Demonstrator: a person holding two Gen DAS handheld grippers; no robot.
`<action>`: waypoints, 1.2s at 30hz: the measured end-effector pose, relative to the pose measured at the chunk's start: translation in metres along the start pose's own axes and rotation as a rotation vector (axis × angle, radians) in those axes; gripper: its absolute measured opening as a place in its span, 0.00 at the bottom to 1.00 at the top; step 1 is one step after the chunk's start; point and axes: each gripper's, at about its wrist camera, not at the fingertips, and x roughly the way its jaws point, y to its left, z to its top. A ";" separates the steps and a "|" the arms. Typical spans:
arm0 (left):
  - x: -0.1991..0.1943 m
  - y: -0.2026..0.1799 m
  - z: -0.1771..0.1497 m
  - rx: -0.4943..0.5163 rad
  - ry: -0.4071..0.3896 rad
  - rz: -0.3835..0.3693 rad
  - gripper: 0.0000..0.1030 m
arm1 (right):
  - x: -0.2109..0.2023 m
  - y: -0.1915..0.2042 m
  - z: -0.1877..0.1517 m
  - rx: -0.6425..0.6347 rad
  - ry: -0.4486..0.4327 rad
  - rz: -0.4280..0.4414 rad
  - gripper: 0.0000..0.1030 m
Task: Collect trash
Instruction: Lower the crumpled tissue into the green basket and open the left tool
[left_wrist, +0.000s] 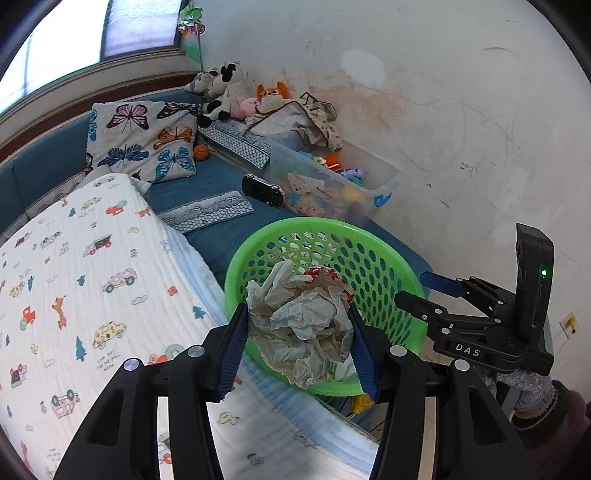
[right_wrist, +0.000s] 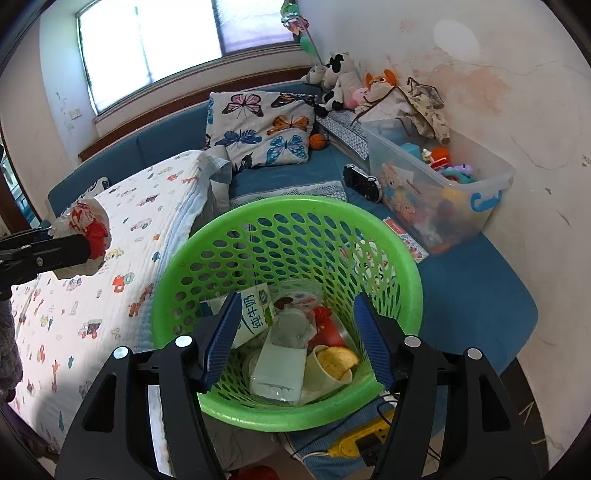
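Observation:
My left gripper (left_wrist: 297, 350) is shut on a crumpled white paper wrapper with red print (left_wrist: 301, 325), held just left of and above the near rim of the green perforated basket (left_wrist: 373, 254). The wrapper also shows in the right wrist view (right_wrist: 86, 229), over the quilt. My right gripper (right_wrist: 295, 339) is open and empty, right over the basket (right_wrist: 258, 221). Inside the basket lie a milk carton (right_wrist: 255, 314), a clear plastic bottle (right_wrist: 280, 365), a paper cup with yellow scraps (right_wrist: 332, 363) and red trash (right_wrist: 325, 325).
The basket stands on a blue bed beside a white quilt with car prints (left_wrist: 81, 280). A clear toy bin (right_wrist: 439, 184), a black toy car (right_wrist: 364, 182), a butterfly pillow (right_wrist: 258, 129) and plush toys (right_wrist: 343, 81) lie behind. A yellow power strip (right_wrist: 354, 445) lies below.

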 end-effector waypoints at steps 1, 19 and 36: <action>0.001 -0.001 0.000 0.002 0.001 -0.001 0.49 | -0.001 -0.001 -0.001 0.001 -0.001 0.001 0.63; 0.026 -0.021 -0.002 -0.003 0.049 -0.032 0.53 | -0.020 0.001 -0.010 0.002 -0.025 0.009 0.82; 0.041 -0.030 -0.003 -0.007 0.080 -0.047 0.57 | -0.033 0.001 -0.026 0.026 -0.027 0.023 0.84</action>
